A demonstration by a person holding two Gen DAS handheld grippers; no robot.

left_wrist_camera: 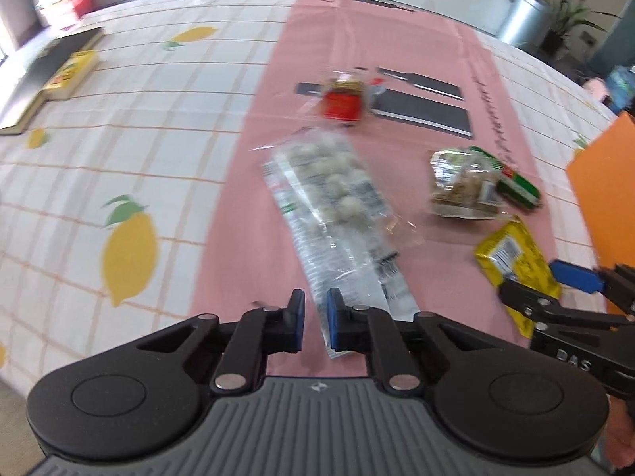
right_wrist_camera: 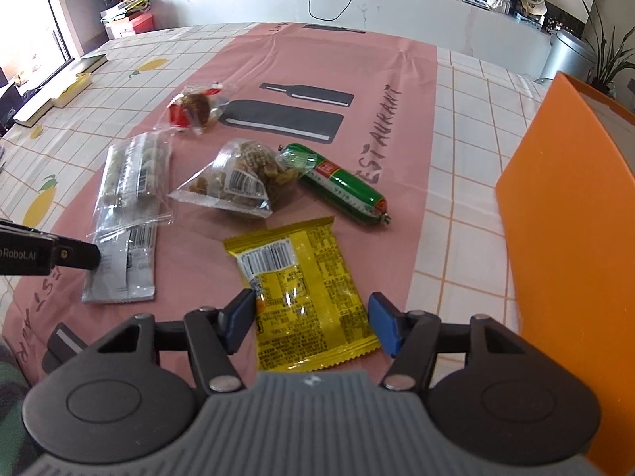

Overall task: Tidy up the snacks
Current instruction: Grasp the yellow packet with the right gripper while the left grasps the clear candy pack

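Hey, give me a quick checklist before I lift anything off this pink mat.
1. Left gripper shut on the long clear silver-ended snack packet: cannot tell, the packet's end lies beside the pads.
2. Right gripper straddles the flat yellow foil packet: ok.
3. Right gripper pads pressing it: not ok, gaps show.
4. Green sausage stick clear of both grippers: ok.
5. Orange box open for drop-off: cannot tell.

The orange box (right_wrist_camera: pixel 571 214) runs off the right edge (top perhaps open); left view blurred.
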